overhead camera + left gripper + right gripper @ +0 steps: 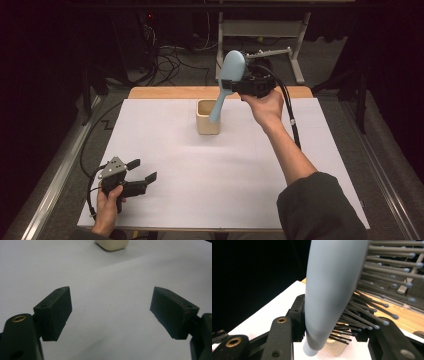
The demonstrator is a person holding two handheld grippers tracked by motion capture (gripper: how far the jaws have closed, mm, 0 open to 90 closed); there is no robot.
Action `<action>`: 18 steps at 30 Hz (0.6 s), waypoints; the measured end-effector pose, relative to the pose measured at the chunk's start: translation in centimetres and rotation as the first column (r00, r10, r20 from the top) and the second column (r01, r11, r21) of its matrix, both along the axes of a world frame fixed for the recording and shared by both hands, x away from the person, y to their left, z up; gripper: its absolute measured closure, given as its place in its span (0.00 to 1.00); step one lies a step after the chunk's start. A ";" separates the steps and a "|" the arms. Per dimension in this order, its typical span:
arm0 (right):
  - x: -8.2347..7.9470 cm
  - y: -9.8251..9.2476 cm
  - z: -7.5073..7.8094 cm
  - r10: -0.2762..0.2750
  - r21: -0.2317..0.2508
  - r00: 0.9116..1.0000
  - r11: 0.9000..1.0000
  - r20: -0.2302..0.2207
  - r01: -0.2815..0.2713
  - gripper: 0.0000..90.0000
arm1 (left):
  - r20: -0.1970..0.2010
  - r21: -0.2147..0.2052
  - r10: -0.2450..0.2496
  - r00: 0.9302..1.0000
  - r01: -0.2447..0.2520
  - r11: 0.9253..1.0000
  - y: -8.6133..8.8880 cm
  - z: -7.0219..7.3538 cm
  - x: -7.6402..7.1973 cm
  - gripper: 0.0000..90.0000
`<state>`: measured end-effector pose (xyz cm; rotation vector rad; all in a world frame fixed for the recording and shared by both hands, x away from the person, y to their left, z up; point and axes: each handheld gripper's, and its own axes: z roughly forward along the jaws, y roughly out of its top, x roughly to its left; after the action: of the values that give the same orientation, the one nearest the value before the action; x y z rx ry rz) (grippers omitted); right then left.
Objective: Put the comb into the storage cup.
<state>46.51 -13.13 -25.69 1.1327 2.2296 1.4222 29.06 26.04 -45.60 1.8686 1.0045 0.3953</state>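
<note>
Right hand-held gripper [239, 84] is clamped on the pale blue hairbrush [228, 80] at the lower part of its head, one jaw on the smooth back and the other in the bristles, the handle slanting down over the open mouth of the cream cup [207, 117]; whether the handle's tip touches the cup I cannot tell. Well nearer the person than the cup, the left hand-held gripper [142, 170] rests on the white bench [215, 170] with its jaws wide and nothing between them, bare bench lying between it and the cup.
</note>
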 end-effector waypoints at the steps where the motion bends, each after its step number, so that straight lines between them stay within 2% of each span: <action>1: 0.2 0.1 0.0 -0.004 -0.001 1.000 1.000 -0.001 0.004 0.62 | 0.000 0.000 0.001 1.000 -0.001 1.000 0.0 0.0 0.0 0.21; 18: 1.9 1.9 0.3 -0.042 -0.037 0.999 0.998 0.008 0.042 0.62 | 0.002 -0.001 -0.009 1.000 0.009 1.000 0.0 0.0 0.0 0.20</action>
<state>48.46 -11.26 -25.42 1.1535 2.2042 1.3607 29.02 26.03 -45.58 1.8703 0.9946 0.3915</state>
